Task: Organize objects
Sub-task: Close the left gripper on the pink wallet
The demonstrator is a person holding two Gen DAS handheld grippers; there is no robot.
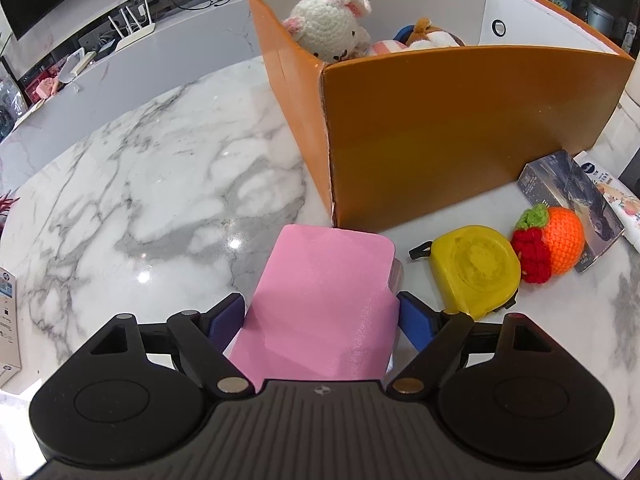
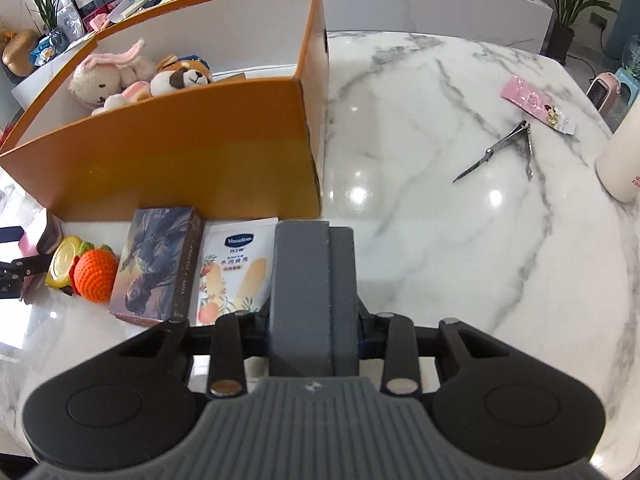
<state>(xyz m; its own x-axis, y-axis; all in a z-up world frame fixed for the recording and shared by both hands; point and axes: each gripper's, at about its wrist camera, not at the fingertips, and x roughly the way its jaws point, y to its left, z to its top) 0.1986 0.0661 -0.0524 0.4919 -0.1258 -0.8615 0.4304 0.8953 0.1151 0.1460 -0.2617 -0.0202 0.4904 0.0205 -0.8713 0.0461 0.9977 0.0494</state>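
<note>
Vaseline sachet (image 2: 232, 272) lies at 10 o'clock of right hand-held gripper (image 2: 314, 280), pressed together; left hand-held gripper (image 1: 320, 312) pinches pink case (image 1: 324, 300).

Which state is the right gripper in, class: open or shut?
Shut. In the right wrist view the right gripper has its two grey fingers pressed together, nothing visible between them.
</note>
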